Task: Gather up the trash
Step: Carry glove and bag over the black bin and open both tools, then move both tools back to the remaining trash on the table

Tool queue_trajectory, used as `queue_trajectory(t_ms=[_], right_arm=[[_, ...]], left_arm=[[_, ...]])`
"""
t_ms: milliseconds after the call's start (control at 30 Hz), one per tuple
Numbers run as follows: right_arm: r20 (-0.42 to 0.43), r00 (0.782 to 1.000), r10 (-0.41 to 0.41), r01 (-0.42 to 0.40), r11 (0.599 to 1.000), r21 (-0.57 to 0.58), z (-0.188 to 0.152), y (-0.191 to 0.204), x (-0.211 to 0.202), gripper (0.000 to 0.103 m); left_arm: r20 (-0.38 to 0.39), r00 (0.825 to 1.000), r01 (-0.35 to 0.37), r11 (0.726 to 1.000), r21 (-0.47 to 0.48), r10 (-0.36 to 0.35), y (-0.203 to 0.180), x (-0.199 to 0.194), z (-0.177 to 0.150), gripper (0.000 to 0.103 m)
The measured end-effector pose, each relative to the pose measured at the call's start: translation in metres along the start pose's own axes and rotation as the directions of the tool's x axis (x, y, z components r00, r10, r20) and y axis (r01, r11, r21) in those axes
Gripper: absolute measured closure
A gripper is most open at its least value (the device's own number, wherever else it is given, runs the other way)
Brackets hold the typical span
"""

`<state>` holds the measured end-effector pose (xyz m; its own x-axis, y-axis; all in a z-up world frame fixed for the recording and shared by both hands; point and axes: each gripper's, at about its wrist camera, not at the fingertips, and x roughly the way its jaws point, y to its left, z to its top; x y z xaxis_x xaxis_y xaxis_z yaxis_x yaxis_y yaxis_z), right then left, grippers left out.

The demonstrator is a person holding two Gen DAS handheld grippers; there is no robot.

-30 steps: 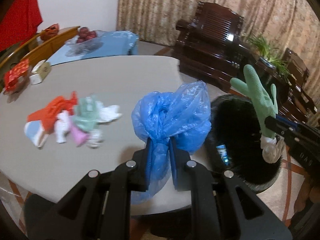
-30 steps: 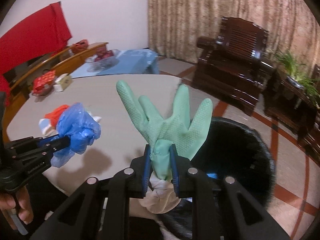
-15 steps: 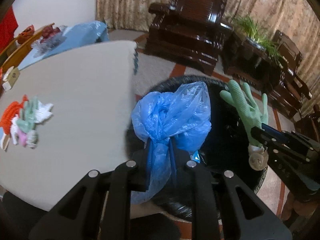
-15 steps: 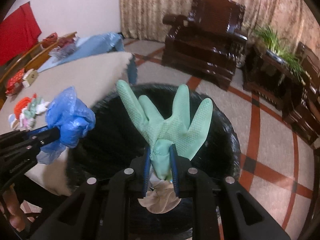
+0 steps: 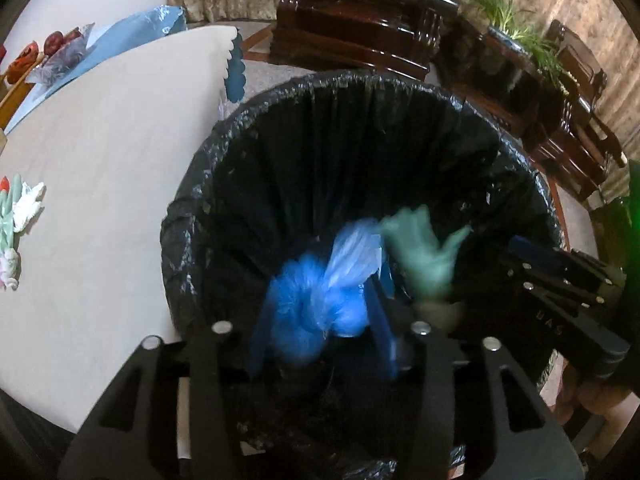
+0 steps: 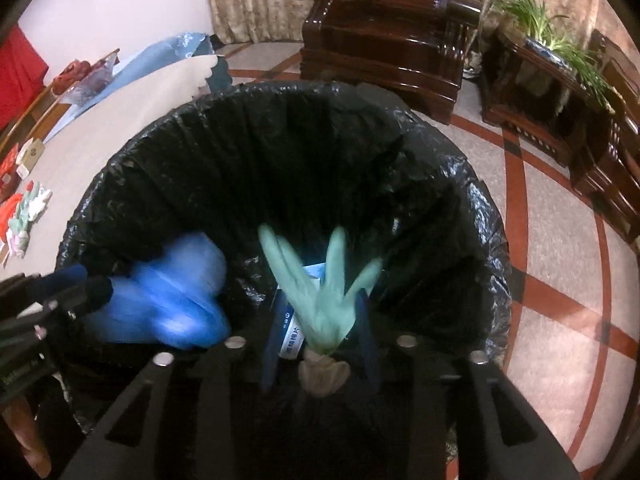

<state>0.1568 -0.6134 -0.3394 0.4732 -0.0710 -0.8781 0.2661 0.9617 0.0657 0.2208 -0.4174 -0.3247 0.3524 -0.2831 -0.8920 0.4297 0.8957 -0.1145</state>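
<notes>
Both hand-held grippers over the mouth of the round bin lined with a black plastic bag, which stands on the floor just beside the beige tabletop.

Left hand-held gripper — fingers spread wide apart, nothing clamped. The crumpled blue plastic bag sits blurred between them, loose, inside the bin's opening. From the right wrist view the same bag shows as a blue smear just off the left gripper's tips.

Right hand-held gripper — fingers also apart. The pale green rubber glove hangs blurred between them, fingers splayed upward, its off-white cuff toward the camera; I cannot tell whether it touches either finger. Below it, deep in the bin, a white-and-blue printed packet.

In the left wrist view the glove lies just beside the blue bag, both within the bin's rim.

On the tabletop, well apart from the bin — a small heap of pale green, white and red scraps. Dark carved wooden armchair behind the bin.
</notes>
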Motion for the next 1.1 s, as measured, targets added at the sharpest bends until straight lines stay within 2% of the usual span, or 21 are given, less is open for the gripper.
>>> queue_trajectory(t_ms=[200, 333, 433, 533, 667, 900, 1100], right_arm=[[0.041, 0.999, -0.026, 0.026, 1.0, 0.009, 0.003, 0.009, -0.033, 0.065], [0.096, 0.995, -0.012, 0.011, 1.0, 0.013, 0.012, 0.03, -0.069, 0.057], [0.13, 0.991, 0.028, -0.026, 0.999, -0.019, 0.015, 0.061, -0.092, 0.051], [0.162, 0.984, 0.076, -0.068, 0.996, -0.058, 0.018, 0.1, -0.111, 0.048], [0.195, 0.971, 0.137, -0.112, 0.985, -0.133, 0.018, 0.161, -0.128, 0.047], [0.178, 0.956, 0.232, -0.189, 0.955, -0.229, 0.017, 0.248, -0.128, 0.047], [0.162, 0.949, 0.271, -0.215, 0.931, -0.296, 0.018, 0.314, -0.121, 0.047]], left_arm=[[0.06, 0.998, -0.033, 0.998, 0.047, 0.03, 0.012, -0.029, -0.009, 0.044], [0.103, 0.994, -0.047, 0.999, 0.017, 0.045, 0.044, -0.059, -0.014, 0.038], [0.126, 0.99, -0.064, 0.998, -0.016, 0.066, 0.075, -0.078, -0.015, 0.037], [0.158, 0.982, -0.091, 0.994, -0.06, 0.099, 0.115, -0.1, -0.018, 0.036], [0.195, 0.969, -0.134, 0.985, -0.107, 0.153, 0.163, -0.126, -0.023, 0.03], [0.231, 0.941, -0.205, 0.958, -0.199, 0.249, 0.262, -0.168, -0.041, 0.029], [0.243, 0.916, -0.256, 0.931, -0.259, 0.319, 0.332, -0.19, -0.061, 0.028]])
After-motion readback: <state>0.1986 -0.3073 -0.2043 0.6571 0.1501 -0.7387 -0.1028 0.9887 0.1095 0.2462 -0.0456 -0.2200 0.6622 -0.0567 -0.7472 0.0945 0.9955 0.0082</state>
